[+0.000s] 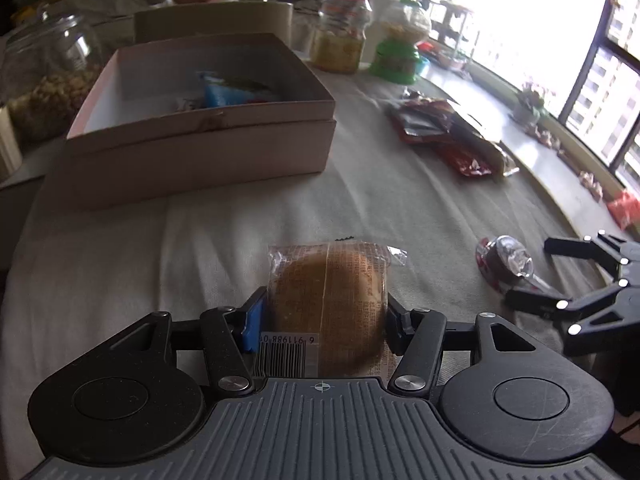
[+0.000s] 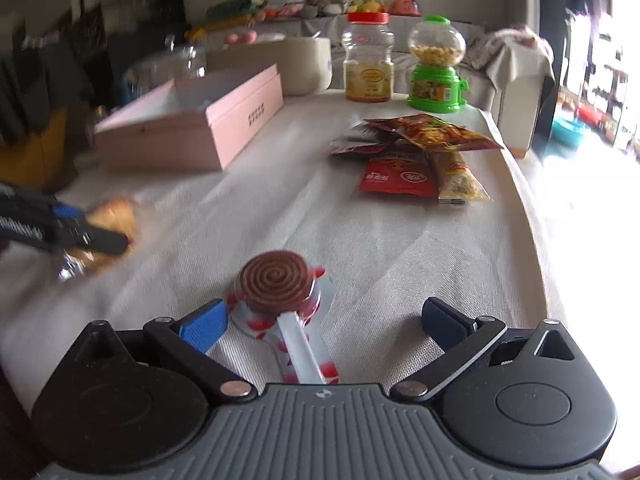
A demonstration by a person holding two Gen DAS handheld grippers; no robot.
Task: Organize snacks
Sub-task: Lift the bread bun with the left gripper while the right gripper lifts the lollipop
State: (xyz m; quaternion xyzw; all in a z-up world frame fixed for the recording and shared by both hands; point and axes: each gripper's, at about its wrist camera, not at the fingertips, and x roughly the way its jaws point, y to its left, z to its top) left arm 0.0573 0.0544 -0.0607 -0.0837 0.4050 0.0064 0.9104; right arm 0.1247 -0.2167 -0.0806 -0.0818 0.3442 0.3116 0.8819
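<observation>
The worktop [image 2: 400, 248] is covered with a pale grey woven cloth and carries all the snacks. At its far left stands an open pink cardboard box [image 1: 208, 136], and inside it lies a blue snack packet [image 1: 234, 94]. Behind the box, near the far edge, stand a clear plastic jar with a red lid [image 2: 368, 58] and a green toy candy dispenser with a clear globe [image 2: 436, 66], side by side. To the right of the box, well apart from it, lies a loose heap of red and brown snack bags [image 2: 416, 156]. The left gripper [image 1: 325, 316] holds a round brown bun in a clear wrapper [image 1: 330, 304]; its fingers pinch the bun from both sides, above the cloth. The right gripper [image 2: 324, 320] has its fingers spread wide, and between them, on the cloth, lies a brown spiral lollipop in a clear red-printed wrapper [image 2: 276, 284], closer to the blue left finger.
</observation>
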